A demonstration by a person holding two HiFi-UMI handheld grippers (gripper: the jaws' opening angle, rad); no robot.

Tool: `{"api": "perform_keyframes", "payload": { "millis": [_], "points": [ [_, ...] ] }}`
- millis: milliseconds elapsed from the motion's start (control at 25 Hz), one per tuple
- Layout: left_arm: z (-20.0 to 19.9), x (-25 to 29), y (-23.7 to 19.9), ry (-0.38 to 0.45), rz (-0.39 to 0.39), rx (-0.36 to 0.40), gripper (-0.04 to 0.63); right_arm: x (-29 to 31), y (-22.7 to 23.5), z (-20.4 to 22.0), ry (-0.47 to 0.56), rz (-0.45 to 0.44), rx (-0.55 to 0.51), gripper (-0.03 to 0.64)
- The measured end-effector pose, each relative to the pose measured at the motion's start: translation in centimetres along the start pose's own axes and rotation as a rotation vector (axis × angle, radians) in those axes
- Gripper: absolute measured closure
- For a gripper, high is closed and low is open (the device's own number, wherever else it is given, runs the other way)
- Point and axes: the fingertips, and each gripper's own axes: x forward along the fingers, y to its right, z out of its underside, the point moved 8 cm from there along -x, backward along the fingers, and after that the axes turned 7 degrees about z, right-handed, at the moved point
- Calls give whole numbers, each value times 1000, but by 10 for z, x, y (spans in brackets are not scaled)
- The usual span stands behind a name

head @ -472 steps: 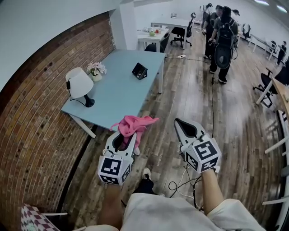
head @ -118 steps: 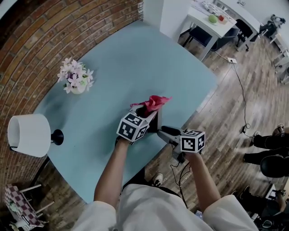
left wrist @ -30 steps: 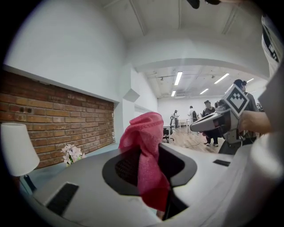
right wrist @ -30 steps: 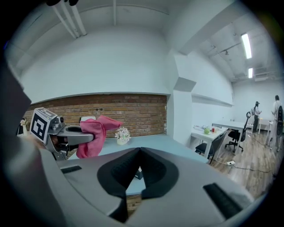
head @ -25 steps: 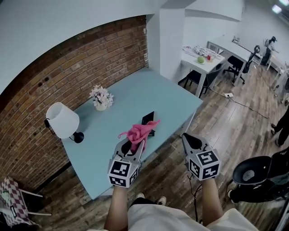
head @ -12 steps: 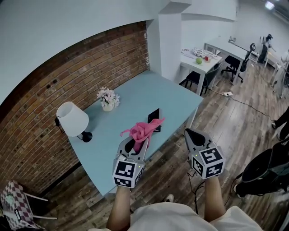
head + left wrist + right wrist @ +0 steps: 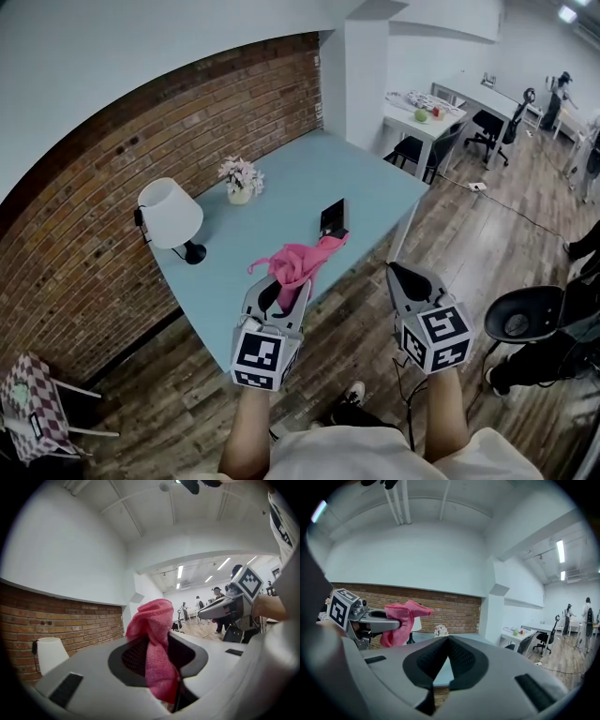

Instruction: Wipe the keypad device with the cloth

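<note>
Pink cloth held near the worktop
It is clamped in the left gripper; the right gripper is closed, empty.

Open-plan office: white desks w/ black swivel chairs at upper right, another chair at right edge. Wood-plank floor, exposed brick wall at left. Pale-blue table at centre w/ lamp & flower pot. Ceiling strip lights in left gripper view.
</note>
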Motion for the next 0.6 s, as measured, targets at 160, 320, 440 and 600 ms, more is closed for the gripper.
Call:
{"api": "perform_keyframes", "payload": {
  "millis": [160,320,440,600],
  "points": [
    [-3,-25,11,-4,-8,1,457,-27,-19,-2,-2,5,-25,597],
    [1,-44,22,0,-5,-21,458,-51,-29,-1,4,18,-25,597],
    [2,-54,30,9,-2,-34,457,-64,-33,1,10,27,-23,597],
    [7,-67,37,1,3,-31,457,-75,-40,4,12,32,-31,597]
  ]
}}
